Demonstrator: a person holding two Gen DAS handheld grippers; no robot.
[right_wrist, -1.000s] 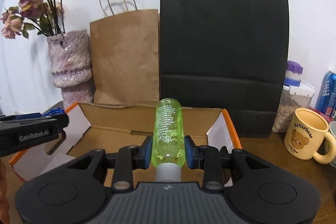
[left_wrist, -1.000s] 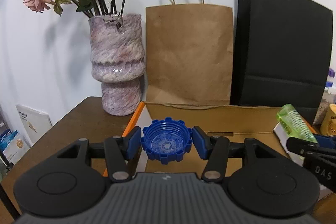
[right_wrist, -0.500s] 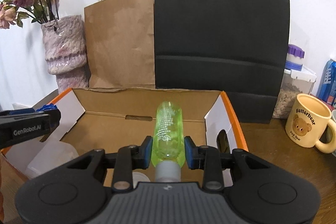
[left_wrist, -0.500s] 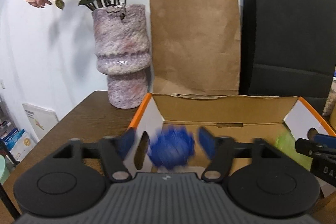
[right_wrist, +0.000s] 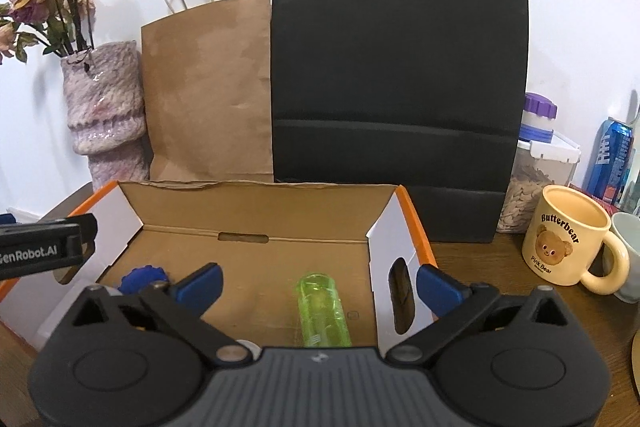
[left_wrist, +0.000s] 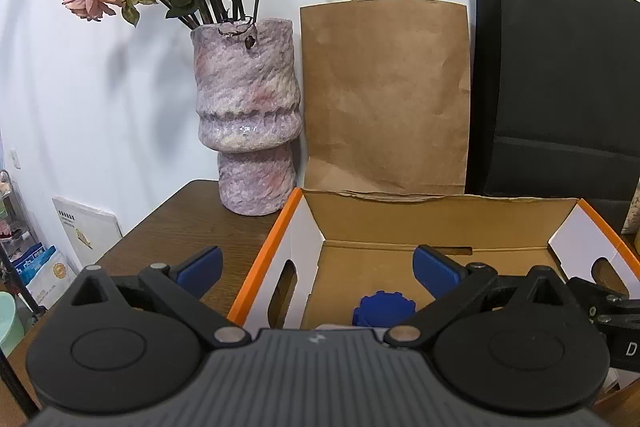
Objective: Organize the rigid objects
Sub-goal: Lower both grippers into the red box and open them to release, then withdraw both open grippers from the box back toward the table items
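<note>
Opening wide, both empty: left hand-held gripper [left_wrist: 316,265] and right hand-held gripper [right_wrist: 318,281]. Blue cap [left_wrist: 383,309] at seven o'clock, green bottle [right_wrist: 322,311] at five, inside cardboard box [right_wrist: 256,215]. Mug [right_wrist: 564,239] possibly left.

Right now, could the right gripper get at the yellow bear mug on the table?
Probably yes. The right gripper hangs over the cardboard box with its jaws opening and nothing between them. The yellow bear mug stands in the open beyond the box's right wall, nothing in front of it, so a swing to the right should reach it.
</note>
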